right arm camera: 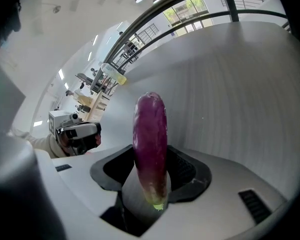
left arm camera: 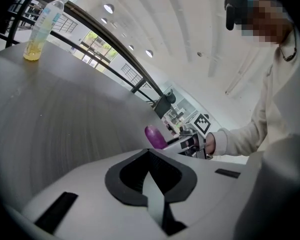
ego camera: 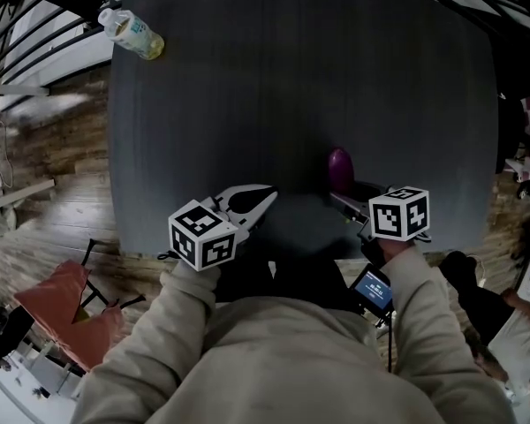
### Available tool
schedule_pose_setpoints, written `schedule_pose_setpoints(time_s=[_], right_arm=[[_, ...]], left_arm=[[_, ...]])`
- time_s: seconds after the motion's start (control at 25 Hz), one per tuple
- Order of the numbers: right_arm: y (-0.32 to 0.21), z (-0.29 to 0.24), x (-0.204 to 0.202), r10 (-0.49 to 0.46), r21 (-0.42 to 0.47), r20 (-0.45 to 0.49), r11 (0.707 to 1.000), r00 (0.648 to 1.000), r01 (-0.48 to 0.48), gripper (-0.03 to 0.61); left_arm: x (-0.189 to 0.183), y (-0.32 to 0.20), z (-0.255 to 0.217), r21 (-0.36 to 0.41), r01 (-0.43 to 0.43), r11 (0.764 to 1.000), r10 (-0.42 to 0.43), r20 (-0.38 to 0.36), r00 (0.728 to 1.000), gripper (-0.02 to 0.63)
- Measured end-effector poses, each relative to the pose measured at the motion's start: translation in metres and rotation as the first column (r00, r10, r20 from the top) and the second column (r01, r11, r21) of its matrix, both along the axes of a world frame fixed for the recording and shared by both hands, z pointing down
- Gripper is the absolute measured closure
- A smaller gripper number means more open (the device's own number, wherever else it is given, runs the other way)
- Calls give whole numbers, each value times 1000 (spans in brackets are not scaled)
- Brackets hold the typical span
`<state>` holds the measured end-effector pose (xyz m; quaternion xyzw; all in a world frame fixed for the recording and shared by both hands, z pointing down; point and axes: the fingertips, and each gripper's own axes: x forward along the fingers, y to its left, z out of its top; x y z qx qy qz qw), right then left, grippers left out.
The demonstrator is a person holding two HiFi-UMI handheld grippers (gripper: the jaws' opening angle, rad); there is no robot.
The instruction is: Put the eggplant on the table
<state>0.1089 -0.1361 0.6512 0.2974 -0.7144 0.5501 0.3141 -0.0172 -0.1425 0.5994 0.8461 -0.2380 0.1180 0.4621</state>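
A purple eggplant (ego camera: pixel 340 170) sticks out of my right gripper (ego camera: pixel 344 194) just above the near right part of the dark table (ego camera: pixel 291 87). In the right gripper view the eggplant (right arm camera: pixel 150 134) stands between the two black pads, its pale green stem end toward the camera, and my right gripper (right arm camera: pixel 151 158) is shut on it. My left gripper (ego camera: pixel 267 198) hovers over the table's near edge to the left, its jaws meeting at the tips with nothing in them. From the left gripper (left arm camera: pixel 149 154) view the eggplant (left arm camera: pixel 154 136) shows beyond the jaws.
A plastic bottle (ego camera: pixel 131 34) of yellowish liquid lies at the table's far left corner. A black railing (ego camera: pixel 44 7) runs behind the table. Wooden floor (ego camera: pixel 53 166) and a red object (ego camera: pixel 66 312) are on the left; the table's near edge (ego camera: pixel 283 253) is right below my hands.
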Motion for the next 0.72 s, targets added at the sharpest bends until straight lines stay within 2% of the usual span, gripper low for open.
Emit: schedule_pose_setpoints(time_s=[0.48, 0.72], right_arm=[[9, 15, 1, -8, -28, -36, 1000, 999, 7, 371], [6, 19, 1, -4, -30, -46, 1000, 999, 2, 371]], left_arm=[[-8, 14, 10, -32, 15, 999, -15, -1, 1000, 612], [-10, 14, 5, -18, 7, 1000, -7, -1, 1000, 612]])
